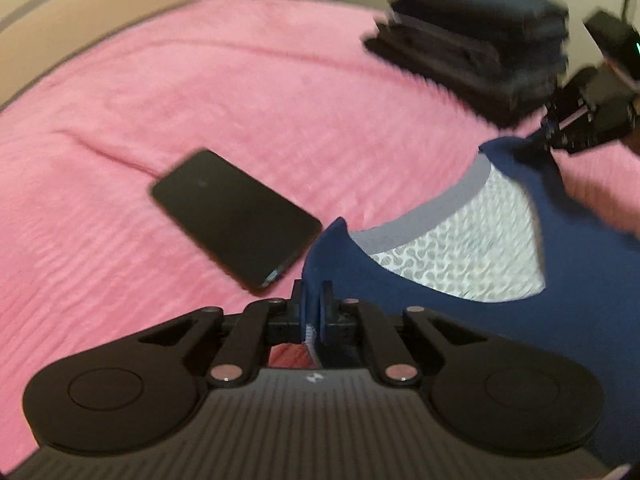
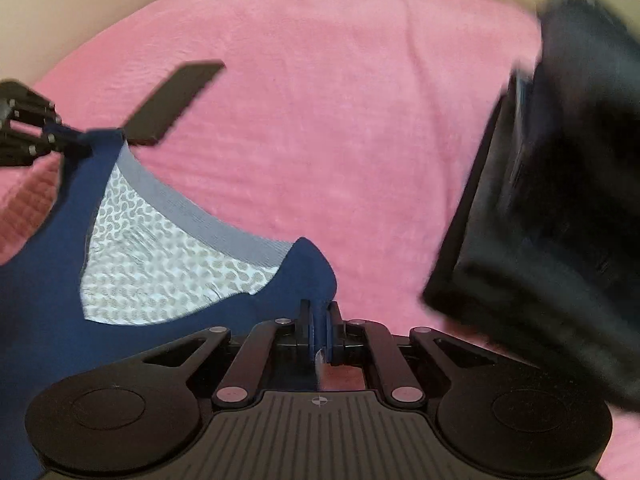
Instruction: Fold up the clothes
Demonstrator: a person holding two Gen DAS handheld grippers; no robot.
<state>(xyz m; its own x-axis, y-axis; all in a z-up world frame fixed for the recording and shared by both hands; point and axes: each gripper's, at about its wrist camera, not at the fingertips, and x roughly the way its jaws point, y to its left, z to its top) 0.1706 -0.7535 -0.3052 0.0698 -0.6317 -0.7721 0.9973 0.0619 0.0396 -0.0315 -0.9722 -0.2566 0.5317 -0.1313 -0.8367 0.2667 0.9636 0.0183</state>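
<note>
Stretching crosswise, the navy shirt (image 1: 460, 320) hangs neckline-up, left tongs (image 1: 314, 310) and right tongs (image 2: 319, 334) each clamping a shoulder.

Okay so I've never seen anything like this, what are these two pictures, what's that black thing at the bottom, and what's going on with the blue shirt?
Each picture comes from a camera mounted on handheld tongs; a person holds one in each hand. One view looks along the left tongs, the other along the right tongs. Both are shut on a navy shirt near its neckline, one at each side. Below is a pink blanket. On it lie a black phone and a stack of folded dark clothes. The pictures are blurred, so finer details are unclear.
</note>
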